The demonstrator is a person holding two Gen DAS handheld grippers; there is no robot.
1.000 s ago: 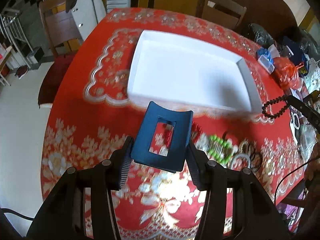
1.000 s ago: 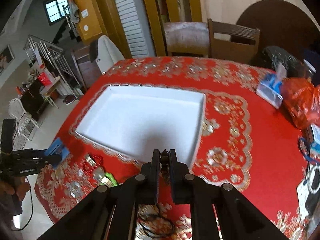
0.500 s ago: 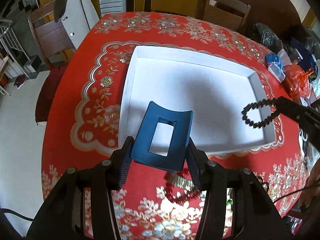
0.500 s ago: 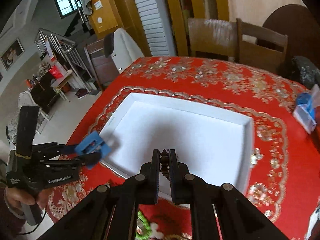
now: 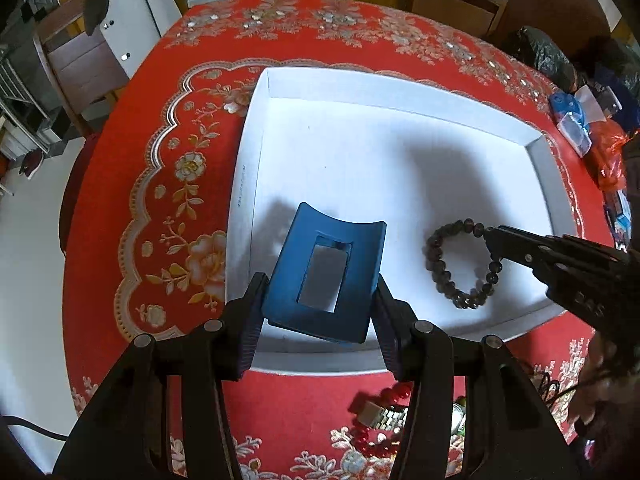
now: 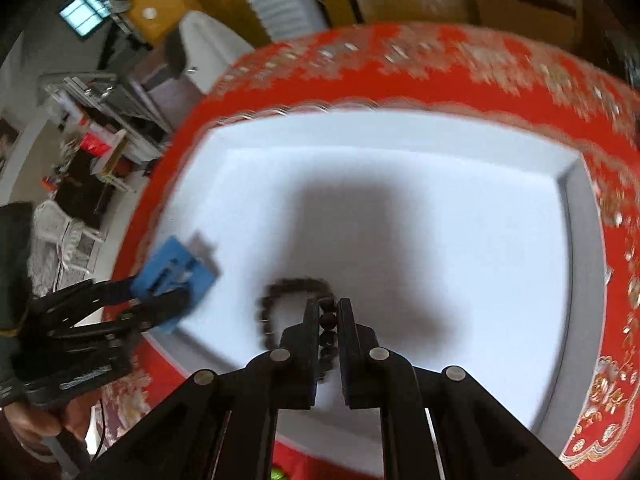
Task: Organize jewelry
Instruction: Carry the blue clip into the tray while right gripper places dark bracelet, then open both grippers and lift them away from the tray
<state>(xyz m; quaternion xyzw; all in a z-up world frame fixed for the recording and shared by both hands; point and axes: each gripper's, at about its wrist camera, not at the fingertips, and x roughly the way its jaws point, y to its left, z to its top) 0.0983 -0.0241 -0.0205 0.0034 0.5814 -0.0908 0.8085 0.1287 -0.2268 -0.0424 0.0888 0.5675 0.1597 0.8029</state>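
Red cloth with gold and silver flowers (image 5: 132, 208) covers the round table, and a shallow white tray (image 5: 538, 148) is set on it. A dark blue hair claw clip (image 5: 326, 276) with a rectangular opening in its middle is gripped at its two sides by the left gripper (image 5: 320, 312), whose jaws stand wide around it; the clip is held above the tray's near left corner, tilted away from the camera. The right gripper (image 6: 329, 312) is clenched on a bracelet of dark brown beads (image 5: 460, 268), pinched at one side of the loop, while the rest of the loop hangs over, or perhaps rests on, the tray floor near its front right part; the blurred right wrist view leaves this contact uncertain. In that view the clip (image 6: 176, 276) is seen at the tray's left edge, with the bracelet (image 6: 288, 304) just beside it and apart from it. On the cloth in front of the tray, a string of red beads (image 5: 384, 420) and a metal watch band (image 5: 384, 416) are seen together. A wooden chair (image 5: 460, 4) stands beyond the table, and a blue and white packet (image 5: 570, 120) lies at its right edge.
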